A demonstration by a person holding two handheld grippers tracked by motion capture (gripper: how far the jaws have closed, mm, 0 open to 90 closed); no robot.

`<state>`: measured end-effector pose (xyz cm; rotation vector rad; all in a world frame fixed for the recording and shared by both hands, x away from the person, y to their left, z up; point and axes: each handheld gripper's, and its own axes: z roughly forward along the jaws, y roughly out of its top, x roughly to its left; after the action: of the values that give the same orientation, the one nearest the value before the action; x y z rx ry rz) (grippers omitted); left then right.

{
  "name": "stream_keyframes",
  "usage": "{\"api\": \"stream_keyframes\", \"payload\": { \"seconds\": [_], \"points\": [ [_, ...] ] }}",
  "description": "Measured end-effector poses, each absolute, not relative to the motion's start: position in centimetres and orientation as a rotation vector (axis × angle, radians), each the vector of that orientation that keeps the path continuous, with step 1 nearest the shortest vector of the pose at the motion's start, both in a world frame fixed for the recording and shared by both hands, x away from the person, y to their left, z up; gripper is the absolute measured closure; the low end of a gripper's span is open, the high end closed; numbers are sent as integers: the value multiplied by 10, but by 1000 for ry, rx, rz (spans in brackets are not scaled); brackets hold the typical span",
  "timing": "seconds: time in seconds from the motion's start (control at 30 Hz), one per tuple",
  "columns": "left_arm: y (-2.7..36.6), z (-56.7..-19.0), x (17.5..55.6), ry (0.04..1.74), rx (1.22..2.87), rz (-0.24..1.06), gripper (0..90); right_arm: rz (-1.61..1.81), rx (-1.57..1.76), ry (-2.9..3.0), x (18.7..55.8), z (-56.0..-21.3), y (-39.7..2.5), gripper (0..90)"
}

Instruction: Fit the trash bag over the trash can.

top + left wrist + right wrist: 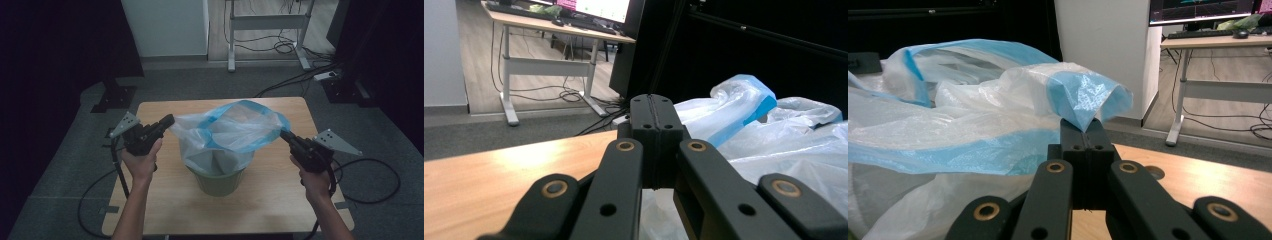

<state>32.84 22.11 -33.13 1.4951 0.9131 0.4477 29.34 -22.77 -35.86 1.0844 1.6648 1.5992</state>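
Both grippers stretch a bag over a bin at the bench's middle.
The left gripper (pixel 169 121) and right gripper (pixel 285 135) each pinch opposite rims of the translucent blue-banded plastic bag (pixel 230 131), which lines the green round bin (pixel 218 181) on the wooden bench (pixel 270 200).

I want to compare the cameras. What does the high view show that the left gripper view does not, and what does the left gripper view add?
High view alone: the green bin under the bag, both hands, and the right hand-held gripper pinching the bag's rim.

Left gripper view alone: a desk with a monitor behind, and the left hand-held gripper close up, jaws pressed together.

Both: the wooden table, the bag with its blue rim, and that left hand-held gripper at the bag's edge.
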Motion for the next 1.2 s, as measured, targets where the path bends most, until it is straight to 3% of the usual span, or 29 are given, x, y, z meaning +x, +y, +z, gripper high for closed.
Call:
{"api": "stream_keyframes", "payload": {
  "seconds": [0.73,1.13,1.2],
  "points": [
    [248,-402,283,915,1530,305,897,1679,1158,1766,244,-434,-234,892],
    [257,-427,291,990,1562,291,896,1612,1282,1818,262,-469,-234,892],
    [256,-422,289,959,1562,300,848,1610,1271,1814,263,-466,-232,892]
  ]
}}
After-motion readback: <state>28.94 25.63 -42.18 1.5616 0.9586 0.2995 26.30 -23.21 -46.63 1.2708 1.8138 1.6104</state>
